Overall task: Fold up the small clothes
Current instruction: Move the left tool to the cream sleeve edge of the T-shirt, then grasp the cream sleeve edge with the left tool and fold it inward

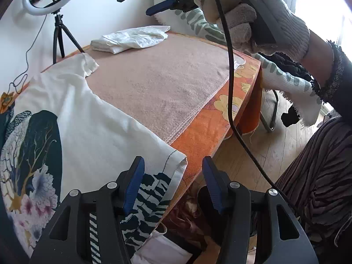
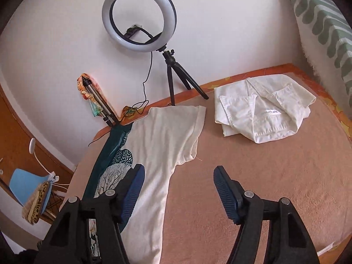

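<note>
A white T-shirt (image 1: 88, 121) with a dark teal tree-and-flower print lies spread on the pink blanket (image 1: 165, 77). Its hem corner hangs at the bed's near edge. My left gripper (image 1: 173, 184) hovers open over that corner, and its pads do not press the cloth. My right gripper (image 2: 179, 189) stands open above the T-shirt (image 2: 158, 143) at its side seam and the blanket (image 2: 253, 187), with nothing held. In the left wrist view the right gripper (image 1: 134, 4) shows at the top, held by a gloved hand (image 1: 253, 11). A crumpled white garment (image 2: 264, 110) lies at the far side.
A ring light on a tripod (image 2: 138, 15) stands against the wall behind the bed. An orange floral cover (image 1: 209, 132) wraps the bed edge. A green-patterned cushion (image 2: 325, 26) is at the right. A black cable (image 1: 228, 77) hangs across the left wrist view, beside a striped skirt (image 1: 319, 176).
</note>
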The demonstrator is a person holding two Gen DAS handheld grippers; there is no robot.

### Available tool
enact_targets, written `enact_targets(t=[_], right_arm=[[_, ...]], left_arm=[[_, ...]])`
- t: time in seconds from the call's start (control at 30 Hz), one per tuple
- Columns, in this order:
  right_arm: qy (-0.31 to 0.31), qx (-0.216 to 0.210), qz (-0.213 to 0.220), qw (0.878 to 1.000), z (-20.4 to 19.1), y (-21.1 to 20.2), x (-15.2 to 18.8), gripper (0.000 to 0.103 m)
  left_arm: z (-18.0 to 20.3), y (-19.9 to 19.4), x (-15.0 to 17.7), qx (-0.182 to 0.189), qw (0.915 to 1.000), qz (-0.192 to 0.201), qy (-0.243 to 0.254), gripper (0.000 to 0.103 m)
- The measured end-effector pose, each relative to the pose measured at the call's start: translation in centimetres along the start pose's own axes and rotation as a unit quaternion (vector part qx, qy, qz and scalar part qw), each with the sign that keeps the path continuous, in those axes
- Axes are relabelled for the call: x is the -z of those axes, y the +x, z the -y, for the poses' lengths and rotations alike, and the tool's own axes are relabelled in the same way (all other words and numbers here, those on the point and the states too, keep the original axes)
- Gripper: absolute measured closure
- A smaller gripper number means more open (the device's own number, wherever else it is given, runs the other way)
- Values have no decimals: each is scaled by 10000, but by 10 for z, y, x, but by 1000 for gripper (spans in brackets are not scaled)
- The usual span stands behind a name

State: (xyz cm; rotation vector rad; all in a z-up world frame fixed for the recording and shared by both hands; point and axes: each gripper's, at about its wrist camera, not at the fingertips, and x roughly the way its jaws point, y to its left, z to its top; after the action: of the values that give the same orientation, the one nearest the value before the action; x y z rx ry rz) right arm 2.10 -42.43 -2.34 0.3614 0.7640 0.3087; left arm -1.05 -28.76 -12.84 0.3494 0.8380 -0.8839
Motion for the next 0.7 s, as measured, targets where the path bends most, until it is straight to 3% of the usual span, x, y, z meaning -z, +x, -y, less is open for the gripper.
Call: enact_targets(t=[0.07,0.2,0.33,0.7], right_arm=[[24,10,-59,10000,4,10,-5,36],[95,-101,-254,9996,9,43,-20,36],[214,-161,-572,9980,13,92,-33,38],[258,391,-981,9941,34,210,-72,46]], left_arm=[[0,5,-1,-102,9999,-48,9,50],[-11,8,0,51,9997,30,-245,92],[-25,5,0,269,9971,172,-685,97],[-71,-32,4,503,9783,744,-1866,98]])
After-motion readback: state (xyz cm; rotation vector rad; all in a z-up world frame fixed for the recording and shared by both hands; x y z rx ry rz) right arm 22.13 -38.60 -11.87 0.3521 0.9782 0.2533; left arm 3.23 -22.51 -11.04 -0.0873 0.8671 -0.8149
